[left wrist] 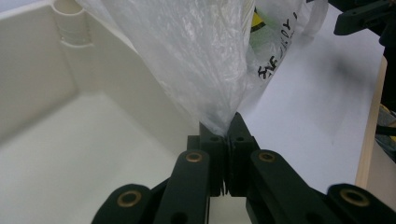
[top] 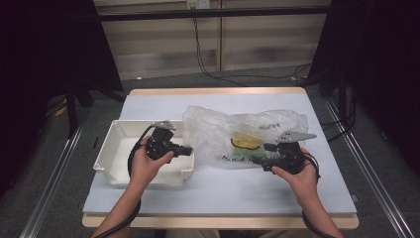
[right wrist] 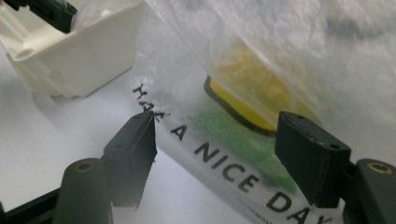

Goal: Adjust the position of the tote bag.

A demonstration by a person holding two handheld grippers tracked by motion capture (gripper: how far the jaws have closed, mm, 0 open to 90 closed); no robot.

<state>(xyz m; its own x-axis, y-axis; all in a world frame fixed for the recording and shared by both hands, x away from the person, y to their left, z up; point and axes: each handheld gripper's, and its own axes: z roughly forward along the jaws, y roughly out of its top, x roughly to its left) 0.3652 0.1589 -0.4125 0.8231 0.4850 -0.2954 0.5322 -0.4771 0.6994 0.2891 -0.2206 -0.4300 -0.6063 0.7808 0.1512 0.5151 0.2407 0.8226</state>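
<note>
At table centre: thin translucent plastic bag (top: 247,136) with black lettering, lying just right of the shallow white plastic tray (top: 113,148). Left gripper (left wrist: 228,133) pinches its near-left corner tight, anchoring it; right gripper (right wrist: 215,154), jaws wide, straddles the lettered edge, apparently for a second hold.

I saw a clear plastic bag (top: 242,136) with black lettering, a yellow black-edged print and a green patch. The bin (top: 115,148) beside it was cream-white. My left tool (left wrist: 227,135) and right tool (right wrist: 217,154) were both black. The table (top: 223,191) was pale bluish-white with a wood-coloured edge.
</note>
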